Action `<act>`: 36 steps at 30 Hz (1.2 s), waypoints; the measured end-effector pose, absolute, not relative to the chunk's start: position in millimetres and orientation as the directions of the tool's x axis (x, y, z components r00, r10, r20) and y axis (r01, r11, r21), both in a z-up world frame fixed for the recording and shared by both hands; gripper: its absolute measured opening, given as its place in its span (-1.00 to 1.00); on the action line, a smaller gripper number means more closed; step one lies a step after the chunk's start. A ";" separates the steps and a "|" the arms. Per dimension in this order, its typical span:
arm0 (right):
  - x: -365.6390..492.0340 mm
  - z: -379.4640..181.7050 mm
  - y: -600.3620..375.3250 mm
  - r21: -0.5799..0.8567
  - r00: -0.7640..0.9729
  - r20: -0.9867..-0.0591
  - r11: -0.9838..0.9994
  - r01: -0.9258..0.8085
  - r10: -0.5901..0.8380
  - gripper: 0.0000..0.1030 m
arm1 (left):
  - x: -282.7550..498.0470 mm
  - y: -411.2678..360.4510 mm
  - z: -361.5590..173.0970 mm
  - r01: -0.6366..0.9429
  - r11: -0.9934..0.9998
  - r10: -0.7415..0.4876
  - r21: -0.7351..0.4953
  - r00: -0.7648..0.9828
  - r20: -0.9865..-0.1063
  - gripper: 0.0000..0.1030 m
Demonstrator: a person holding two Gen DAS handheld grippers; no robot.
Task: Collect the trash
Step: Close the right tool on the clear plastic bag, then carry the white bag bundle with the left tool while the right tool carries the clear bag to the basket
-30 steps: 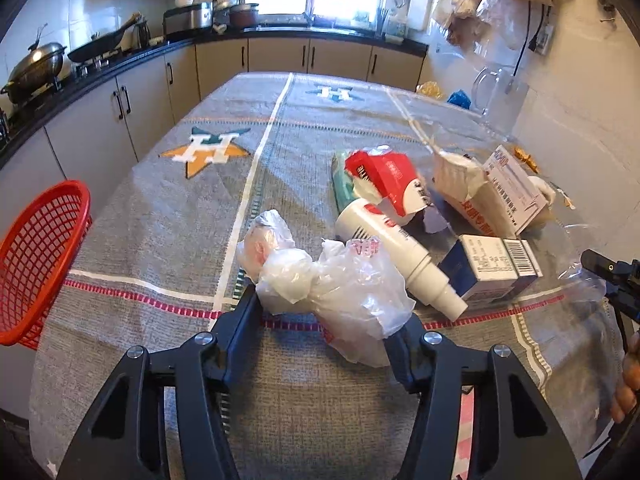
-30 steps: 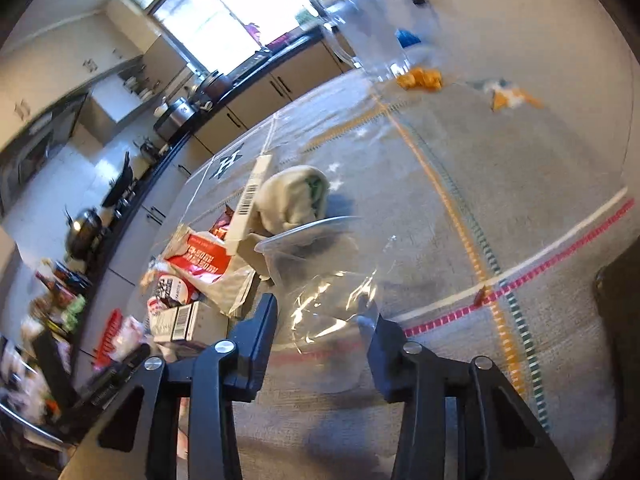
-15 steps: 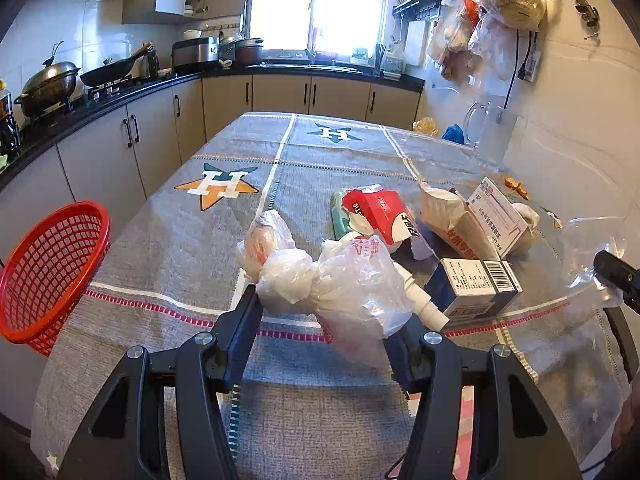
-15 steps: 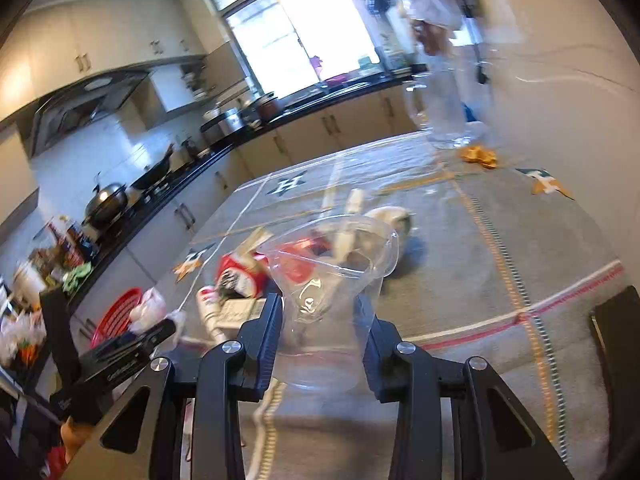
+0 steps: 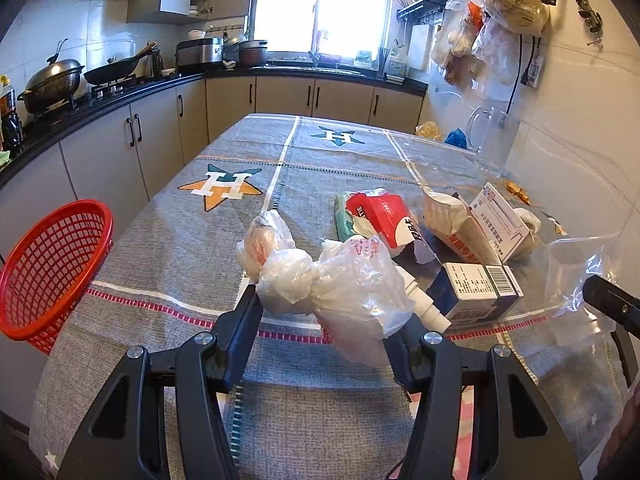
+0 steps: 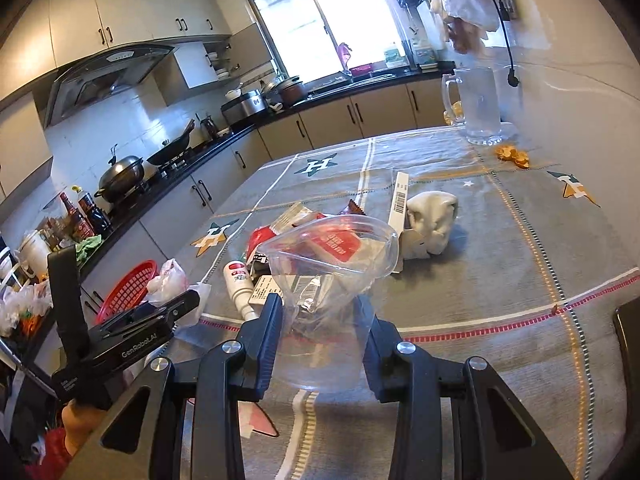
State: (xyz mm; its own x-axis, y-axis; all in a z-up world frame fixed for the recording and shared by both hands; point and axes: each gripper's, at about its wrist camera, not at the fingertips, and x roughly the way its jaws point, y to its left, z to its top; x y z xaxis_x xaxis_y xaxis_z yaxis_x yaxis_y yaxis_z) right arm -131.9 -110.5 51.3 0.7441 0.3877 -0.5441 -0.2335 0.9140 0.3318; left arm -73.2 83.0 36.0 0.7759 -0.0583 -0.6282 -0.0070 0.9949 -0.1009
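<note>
A: Nearest in the left wrist view, what does the left claw carry?

B: It is clamped on a crumpled white plastic bag, a knotted bundle whose long axis runs across the frame between the two fingers, bulging past the right one.

A: And where should it go?

B: Probably the red basket, at the left edge of the frame, beside the desk and below its top. The left claw looks the nearer one to it, so the move would be a swing leftward.

A: And the right claw?

B: Low in the right wrist view it pinches a clear plastic cup, mouth facing away and squashed out of round.

A: Farther on?

B: The remaining trash sits mid-desk: a white bottle lying flat, a red carton and a barcoded box close together.
</note>
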 end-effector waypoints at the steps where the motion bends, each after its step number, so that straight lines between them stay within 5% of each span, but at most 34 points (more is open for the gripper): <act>1: -132.2 52.0 -109.7 0.330 0.744 -0.544 0.914 -0.235 0.388 -0.22 | -73.3 83.1 36.0 -0.011 0.995 -0.054 -0.100 0.777 -0.627 0.09; 36: -139.6 69.5 -92.9 0.314 0.743 -0.529 0.908 -0.277 0.410 -0.22 | -77.8 84.8 39.4 -0.039 0.995 -0.024 -0.089 0.790 -0.612 0.09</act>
